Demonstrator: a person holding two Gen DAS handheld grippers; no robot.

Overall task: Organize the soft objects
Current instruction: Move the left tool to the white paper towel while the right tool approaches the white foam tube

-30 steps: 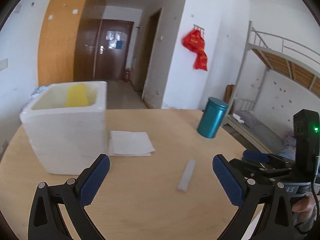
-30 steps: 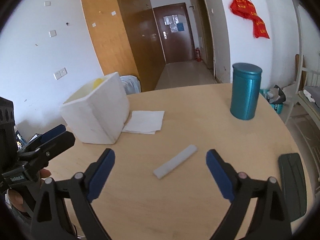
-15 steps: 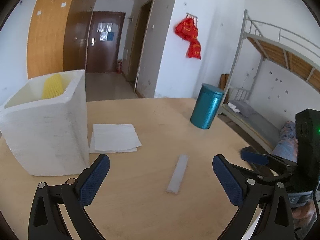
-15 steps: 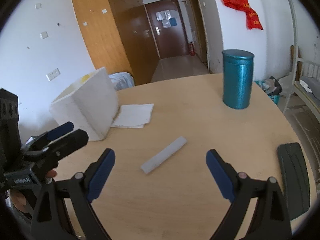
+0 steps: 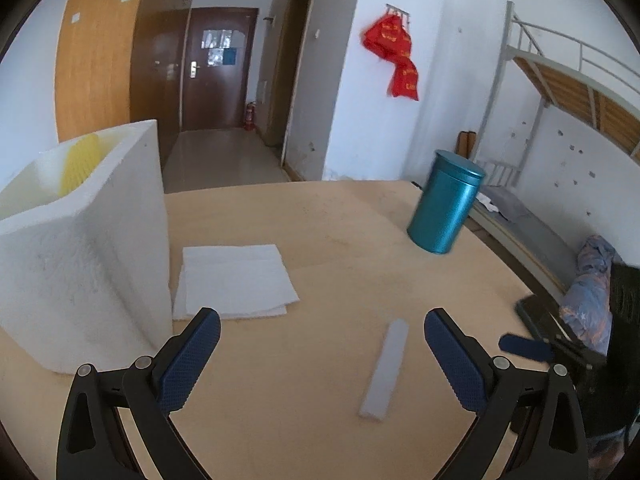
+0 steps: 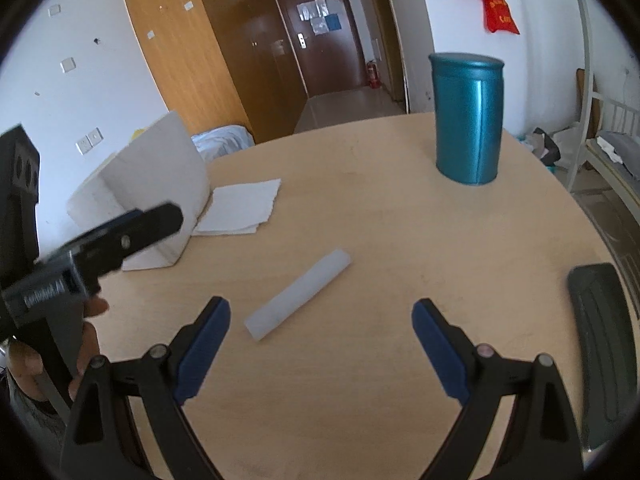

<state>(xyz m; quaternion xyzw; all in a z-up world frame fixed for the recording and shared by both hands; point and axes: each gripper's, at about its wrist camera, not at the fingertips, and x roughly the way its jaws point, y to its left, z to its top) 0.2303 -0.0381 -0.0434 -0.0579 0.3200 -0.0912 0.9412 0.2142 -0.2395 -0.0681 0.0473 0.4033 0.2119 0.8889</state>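
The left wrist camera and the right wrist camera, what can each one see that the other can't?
Only the left wrist view shows the bunk bed and looks into the foam box at the yellow thing. Only the right wrist view shows a hand and wall switches. Both show the white foam strip, tissues, teal can and open jaws.

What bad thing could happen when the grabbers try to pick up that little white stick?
1. The white stick lies flat on the table and looks thin, so the open right gripper might scrape the wood or push it away.
2. The left gripper is also open and close by; both could bump if they reach together.
3. A wide swing might knock the teal can.
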